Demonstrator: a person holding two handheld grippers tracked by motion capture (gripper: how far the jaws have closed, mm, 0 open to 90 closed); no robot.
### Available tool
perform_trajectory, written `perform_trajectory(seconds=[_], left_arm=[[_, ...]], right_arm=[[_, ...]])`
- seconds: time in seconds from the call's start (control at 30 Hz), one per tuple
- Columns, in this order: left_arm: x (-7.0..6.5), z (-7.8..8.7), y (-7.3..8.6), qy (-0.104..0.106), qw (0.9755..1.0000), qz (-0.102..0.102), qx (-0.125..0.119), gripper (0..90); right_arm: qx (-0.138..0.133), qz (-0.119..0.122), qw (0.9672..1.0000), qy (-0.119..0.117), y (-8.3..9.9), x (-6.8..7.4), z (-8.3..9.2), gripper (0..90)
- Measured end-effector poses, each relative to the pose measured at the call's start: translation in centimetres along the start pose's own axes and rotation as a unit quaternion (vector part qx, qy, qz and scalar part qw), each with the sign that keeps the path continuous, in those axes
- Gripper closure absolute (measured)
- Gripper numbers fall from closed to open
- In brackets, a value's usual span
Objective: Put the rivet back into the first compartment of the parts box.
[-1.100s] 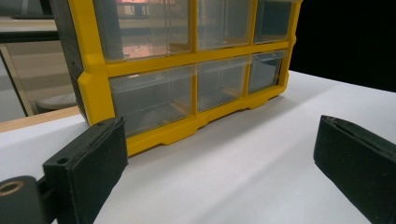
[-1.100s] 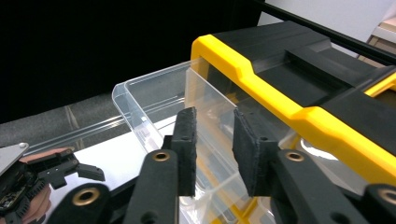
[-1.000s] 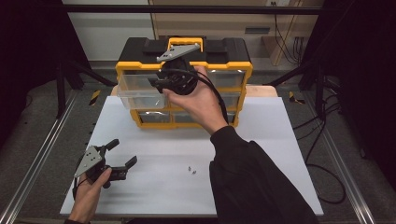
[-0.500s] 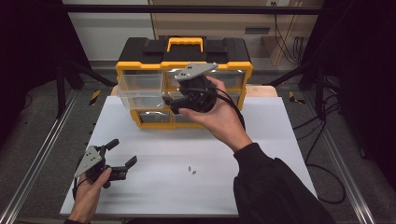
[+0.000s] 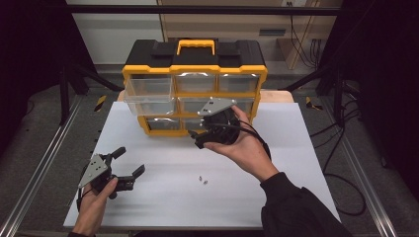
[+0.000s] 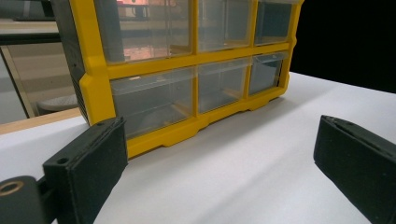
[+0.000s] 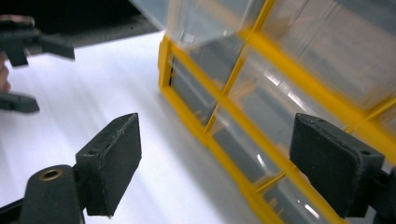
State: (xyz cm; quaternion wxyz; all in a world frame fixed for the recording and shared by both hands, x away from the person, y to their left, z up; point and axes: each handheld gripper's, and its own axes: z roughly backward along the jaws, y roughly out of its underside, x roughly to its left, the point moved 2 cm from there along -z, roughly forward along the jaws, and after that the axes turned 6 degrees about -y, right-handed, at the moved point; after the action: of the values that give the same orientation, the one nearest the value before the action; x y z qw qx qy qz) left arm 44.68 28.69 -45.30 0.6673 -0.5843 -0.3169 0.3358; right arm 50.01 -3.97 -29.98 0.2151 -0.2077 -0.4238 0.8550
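Your right gripper (image 5: 196, 139) is low in front of the organiser, fingers released and empty, with the top-left drawer hanging out.

Watch that clear drawer (image 5: 148, 91): it juts well out of the yellow parts organiser (image 5: 195, 74) at the top left, overhanging the white worktop (image 5: 296, 148), and a knock from your hand or the trailing cable could tip it or pull it right out. Your right fingers (image 7: 112, 158) have just been opening and nothing sits between them; they point along the lower row of drawers, close to the yellow frame, so a careless push could shove the whole cabinet back. The two small screws (image 5: 202, 179) lie loose near your forearm, and a sleeve sweep could scatter them. Your left gripper (image 5: 127, 165) rests on the worktop, fingers (image 6: 88, 163) spread, holding nothing.
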Motion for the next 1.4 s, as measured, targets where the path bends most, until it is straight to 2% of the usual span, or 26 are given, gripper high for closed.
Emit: perform_trajectory(seconds=[0.27,0.73,1.07,1.4], left_arm=[[0.0,0.0,0.0,0.000,1.0000,-0.001,-0.002,2.9],[0.0,0.1,-0.2,-0.002,0.9999,0.000,-0.010,2.9],[0.0,0.1,-0.2,-0.001,0.9999,-0.001,-0.011,2.9],[-0.1,0.1,-0.2,0.000,0.9999,-0.001,-0.013,2.9]], right_arm=[[0.027,0.002,0.9996,0.000,2.5,0.7,-0.8,15.1],[0.060,-0.023,0.9979,-0.006,6.6,1.0,-2.4,12.9],[0.086,-0.043,0.9952,-0.018,9.1,1.0,-3.7,10.4],[0.118,-0.048,0.9913,-0.032,10.8,1.5,-4.9,7.7]])
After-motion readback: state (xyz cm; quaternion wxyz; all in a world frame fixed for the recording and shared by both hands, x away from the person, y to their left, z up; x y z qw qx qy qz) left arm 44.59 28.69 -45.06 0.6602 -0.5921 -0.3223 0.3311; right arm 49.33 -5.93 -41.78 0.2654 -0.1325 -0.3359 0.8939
